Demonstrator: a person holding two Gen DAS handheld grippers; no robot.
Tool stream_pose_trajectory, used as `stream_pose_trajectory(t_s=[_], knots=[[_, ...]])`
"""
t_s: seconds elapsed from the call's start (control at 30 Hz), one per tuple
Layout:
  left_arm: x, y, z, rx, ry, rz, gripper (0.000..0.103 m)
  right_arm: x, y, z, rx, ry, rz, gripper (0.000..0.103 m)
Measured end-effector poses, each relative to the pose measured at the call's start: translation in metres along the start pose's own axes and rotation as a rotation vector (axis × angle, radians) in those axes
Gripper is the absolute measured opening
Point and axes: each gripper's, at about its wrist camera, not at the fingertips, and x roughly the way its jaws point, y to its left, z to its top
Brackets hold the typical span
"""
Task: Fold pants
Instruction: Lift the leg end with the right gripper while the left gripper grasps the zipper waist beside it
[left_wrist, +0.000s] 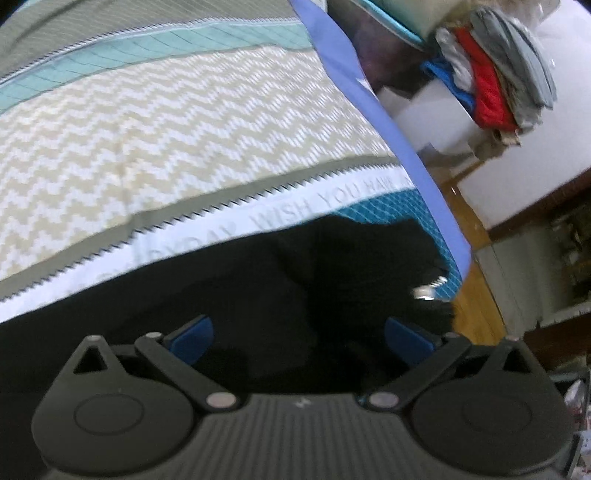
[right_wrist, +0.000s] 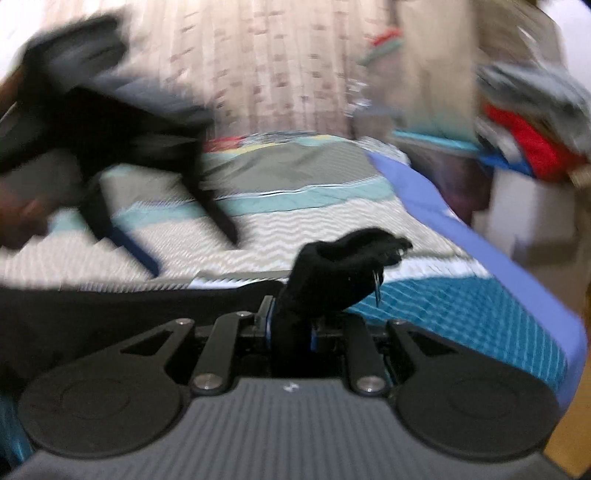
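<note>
Black pants (left_wrist: 258, 280) lie on a patterned bed cover (left_wrist: 184, 129). My left gripper (left_wrist: 299, 339) is open, its blue pads (left_wrist: 192, 338) spread wide just above the black cloth, holding nothing. In the right wrist view my right gripper (right_wrist: 290, 328) is shut on a bunched fold of the black pants (right_wrist: 332, 266), which sticks up past the fingers. The left gripper also shows there, blurred, at the upper left (right_wrist: 162, 243), above the bed.
The bed's blue edge (left_wrist: 417, 166) runs along the right, with wooden floor (left_wrist: 476, 295) beyond it. A pile of folded clothes (left_wrist: 498, 74) sits on a white surface at the upper right. A curtain (right_wrist: 277, 62) hangs behind the bed.
</note>
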Motion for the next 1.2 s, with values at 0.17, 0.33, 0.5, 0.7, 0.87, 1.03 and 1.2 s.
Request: stream_pose_trajectory(t_s=[0.17,0.33,0.5,0.7,0.87,1.03,1.2], knots=[[0.001,-0.007,-0.005,0.003,0.01,-0.036,0.103,0.008,0.017,-0.004,-0.133,0.027,0.029,0.021],[-0.001,0.002,-0.007,-0.037,0.01,-0.032,0.103,0.018,0.024,-0.01,-0.222,0.043,0.058,0.022],[0.006,0.017,-0.009,-0.082,0.023,-0.02,0.103,0.021,0.024,-0.012,-0.248,0.028,0.03,0.022],[0.01,0.021,-0.018,-0.072,0.016,0.042,0.103,0.024,0.007,-0.01,-0.184,-0.036,-0.036,0.022],[0.008,0.0,-0.024,0.045,-0.065,0.159,0.1,0.022,0.003,-0.017,-0.116,-0.108,-0.067,0.022],[0.013,-0.029,-0.033,0.199,-0.118,0.257,0.07,0.012,0.016,-0.028,-0.117,-0.127,-0.091,0.022],[0.015,-0.049,-0.041,0.302,-0.166,0.329,0.051,0.005,0.023,-0.034,-0.097,-0.121,-0.103,0.022]])
